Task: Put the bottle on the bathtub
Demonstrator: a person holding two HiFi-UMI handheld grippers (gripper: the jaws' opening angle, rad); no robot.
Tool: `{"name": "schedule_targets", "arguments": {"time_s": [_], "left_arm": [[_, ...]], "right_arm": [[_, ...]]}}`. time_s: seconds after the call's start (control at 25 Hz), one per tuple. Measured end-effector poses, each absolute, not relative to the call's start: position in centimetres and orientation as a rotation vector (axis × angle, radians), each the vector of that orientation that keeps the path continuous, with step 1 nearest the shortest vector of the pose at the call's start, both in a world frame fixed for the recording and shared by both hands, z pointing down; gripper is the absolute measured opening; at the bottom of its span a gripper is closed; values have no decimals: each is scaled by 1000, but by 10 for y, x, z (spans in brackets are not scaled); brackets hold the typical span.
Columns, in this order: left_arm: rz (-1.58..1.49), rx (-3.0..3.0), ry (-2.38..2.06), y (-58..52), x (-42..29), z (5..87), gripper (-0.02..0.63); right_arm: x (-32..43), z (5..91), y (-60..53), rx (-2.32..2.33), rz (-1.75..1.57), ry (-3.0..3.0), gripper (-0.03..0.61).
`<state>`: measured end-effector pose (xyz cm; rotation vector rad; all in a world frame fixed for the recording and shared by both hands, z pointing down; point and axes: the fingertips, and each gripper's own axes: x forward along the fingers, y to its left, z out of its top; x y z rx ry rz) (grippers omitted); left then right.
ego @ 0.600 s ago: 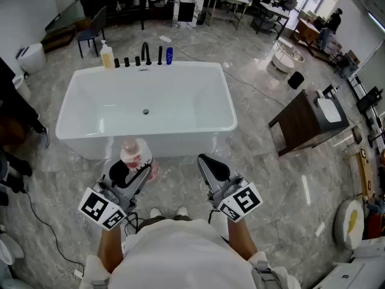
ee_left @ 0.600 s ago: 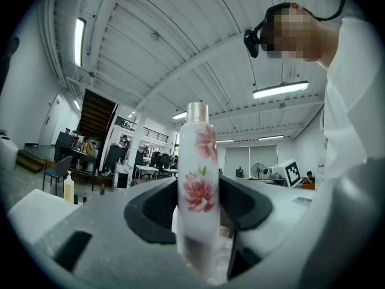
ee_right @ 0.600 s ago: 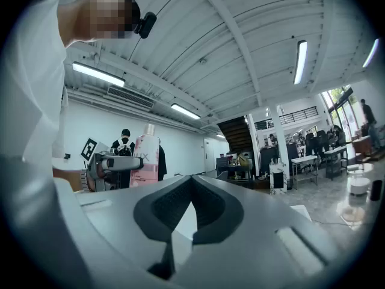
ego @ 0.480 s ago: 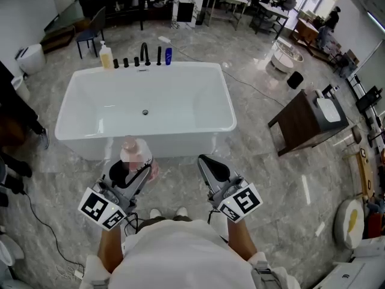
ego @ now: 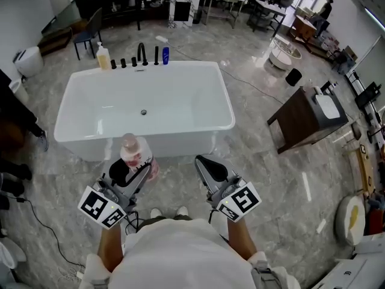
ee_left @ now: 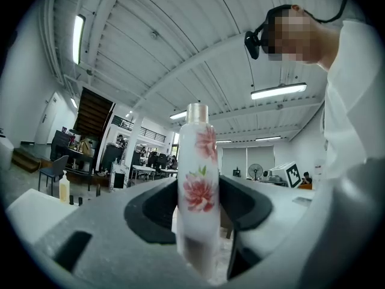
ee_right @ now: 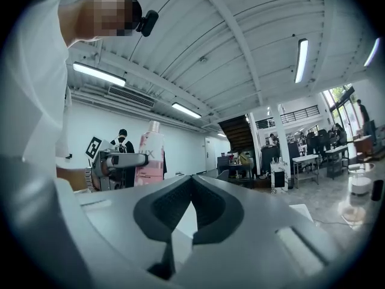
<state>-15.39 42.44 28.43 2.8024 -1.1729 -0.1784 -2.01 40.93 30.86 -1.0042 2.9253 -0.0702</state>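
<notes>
A white and pink bottle (ego: 135,155) with flower print stands upright in my left gripper (ego: 131,172), whose jaws are shut on its lower body. In the left gripper view the bottle (ee_left: 197,185) rises between the jaws of my left gripper (ee_left: 201,212). The white bathtub (ego: 198,131) lies just ahead of both grippers, its near rim beyond the bottle. My right gripper (ego: 207,168) is held beside it to the right, jaws shut with nothing between them. The right gripper view shows my right gripper (ee_right: 191,203) closed, and the bottle (ee_right: 151,155) off to its left.
On the tub's far rim stand a yellow soap bottle (ego: 103,57), a black faucet (ego: 143,53) with small black knobs, and a blue bottle (ego: 165,55). A dark wooden cabinet (ego: 304,122) stands on the floor to the right. Someone's dark legs (ego: 15,116) are at the left edge.
The view has shifted slightly, so the tub sits a little nearer and lower in the head view. Both grippers and the held bottle keep their pose.
</notes>
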Motion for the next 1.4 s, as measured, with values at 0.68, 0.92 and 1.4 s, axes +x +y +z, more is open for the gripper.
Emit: {"name": "schedule_targets", "arguments": {"time_s": [0.68, 0.92, 1.4], "left_arm": [[-183, 2780, -1159, 413, -147, 286, 218], [-206, 2783, -1146, 402, -126, 287, 216], [-257, 2739, -1213, 355, -101, 287, 215]], "right_arm": [[-7, 312, 399, -1012, -116, 2908, 9], [23, 317, 386, -1046, -132, 2886, 9], [81, 318, 339, -1060, -132, 2850, 9]]}}
